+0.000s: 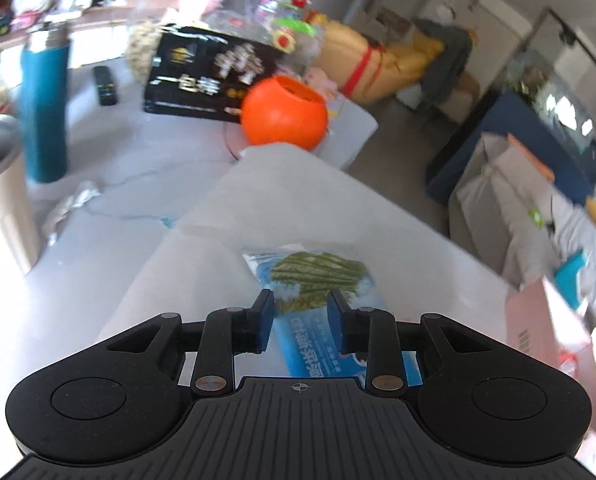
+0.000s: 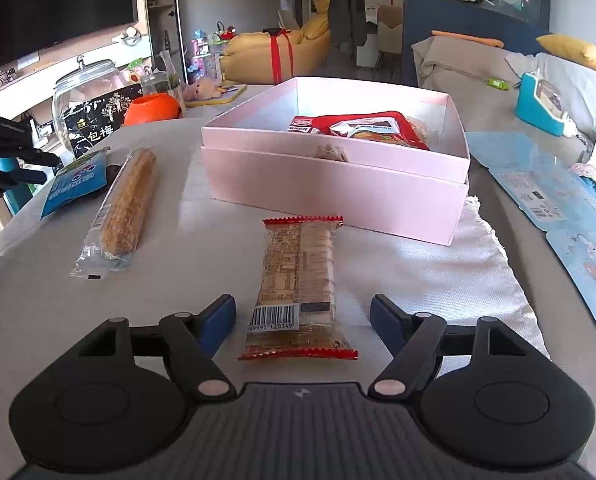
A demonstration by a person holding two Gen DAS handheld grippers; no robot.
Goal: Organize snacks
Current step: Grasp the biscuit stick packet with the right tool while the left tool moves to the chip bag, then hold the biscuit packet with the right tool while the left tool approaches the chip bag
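1. Looking down the right gripper, the jaws stand wide apart with nothing pinched, and the red-edged cracker pack lies flat on the table right between the fingers, touching neither pad.
2. That pack's long axis runs straight away from the gripper toward the pink box, so the jaws already straddle its narrow width. My guess: it only needs to ease down and close, no wrist turn needed.
3. The box sits just beyond the pack's far end, lid off, with red snack bags already inside. The near wall is the one thing to lift over.
4. The left gripper has its jaws nearly together on the blue seaweed pack, which runs lengthwise between the pads. In the right wrist view that same pack hangs tilted off the table at the far left, so I'd call it held.
5. The long clear-wrapped biscuit stick lies left of the cracker pack, roughly parallel, well apart from it, and nearer the left hand.
6. Off to the side: orange pumpkin bowl, black box with gold lettering, teal flask. None of them block the path to the box.
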